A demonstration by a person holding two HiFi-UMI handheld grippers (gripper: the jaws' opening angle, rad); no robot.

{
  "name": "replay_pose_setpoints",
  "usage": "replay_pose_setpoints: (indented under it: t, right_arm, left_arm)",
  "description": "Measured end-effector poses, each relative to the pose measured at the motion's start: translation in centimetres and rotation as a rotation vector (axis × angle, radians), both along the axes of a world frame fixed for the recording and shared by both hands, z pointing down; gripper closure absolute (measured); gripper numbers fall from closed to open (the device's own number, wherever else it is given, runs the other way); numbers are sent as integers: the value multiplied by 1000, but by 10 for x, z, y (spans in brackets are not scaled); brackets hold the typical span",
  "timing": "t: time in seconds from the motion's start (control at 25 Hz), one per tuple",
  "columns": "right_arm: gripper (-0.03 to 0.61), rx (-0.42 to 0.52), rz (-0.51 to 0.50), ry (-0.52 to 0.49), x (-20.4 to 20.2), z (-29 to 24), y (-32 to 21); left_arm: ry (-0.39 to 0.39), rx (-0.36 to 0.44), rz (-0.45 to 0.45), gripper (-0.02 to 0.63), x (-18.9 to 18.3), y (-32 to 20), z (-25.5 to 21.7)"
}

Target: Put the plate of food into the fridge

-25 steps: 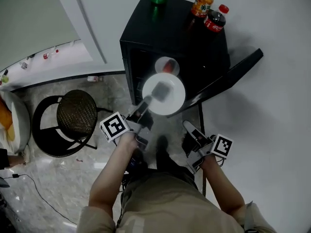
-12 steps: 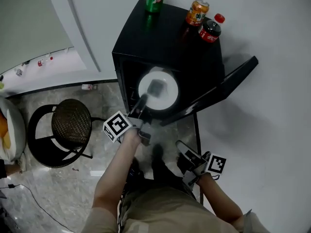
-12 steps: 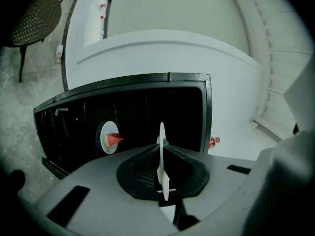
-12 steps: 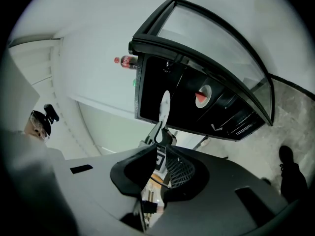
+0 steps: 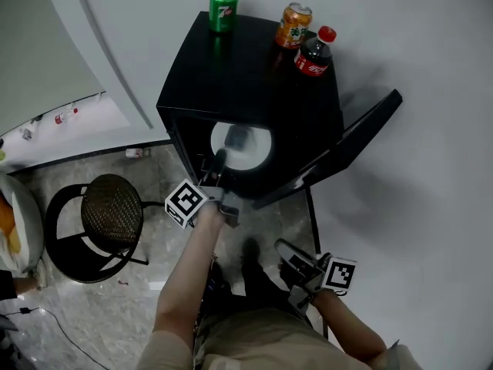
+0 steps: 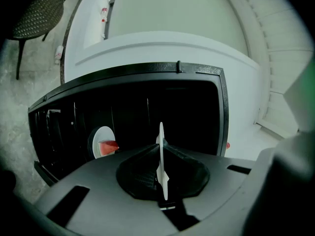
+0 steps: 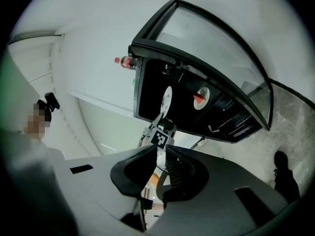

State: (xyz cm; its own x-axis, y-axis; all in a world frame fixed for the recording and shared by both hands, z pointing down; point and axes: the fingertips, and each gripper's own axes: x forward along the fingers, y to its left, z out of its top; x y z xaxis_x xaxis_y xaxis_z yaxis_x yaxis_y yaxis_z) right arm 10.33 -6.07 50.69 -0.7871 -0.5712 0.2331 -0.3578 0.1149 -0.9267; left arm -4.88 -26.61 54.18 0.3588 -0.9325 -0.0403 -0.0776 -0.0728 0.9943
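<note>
Left gripper (image 5: 219, 160), clamped on the plate (image 5: 258, 151) rim, holds it at the open fridge (image 5: 246, 75); right gripper (image 5: 286, 257) empty, jaws slightly apart.

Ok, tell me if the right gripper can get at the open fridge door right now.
Probably yes. The right gripper holds nothing, and nothing stands between it and the fridge door, which hangs open just ahead. The left gripper, clamped on the plate, is off to the side.
</note>
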Motion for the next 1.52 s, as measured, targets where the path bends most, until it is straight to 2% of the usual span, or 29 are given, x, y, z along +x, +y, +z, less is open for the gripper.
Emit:
replay_pose_setpoints:
  t: [0.16, 0.32, 0.64, 1.08, 1.4, 1.52]
  right_arm:
    - [545, -4, -55, -1, -8, 0, 4]
    - [557, 31, -155, 21, -19, -2, 10]
    - [557, 1, -199, 1, -10, 3, 16]
    - [557, -31, -167, -41, -2, 8, 6]
    - [557, -43, -162, -39, -1, 10, -1]
    - [557, -50, -165, -37, 0, 11, -2]
  left_arm:
    - [8, -6, -24, 597, 3, -12, 5]
    - [3, -19, -58, 597, 3, -23, 9]
    - [18, -27, -120, 595, 2, -46, 12]
    - [-40, -10, -141, 595, 2, -84, 8]
    - [-52, 0, -144, 594, 7, -103, 6]
    - [-51, 28, -148, 588, 8, -102, 4]
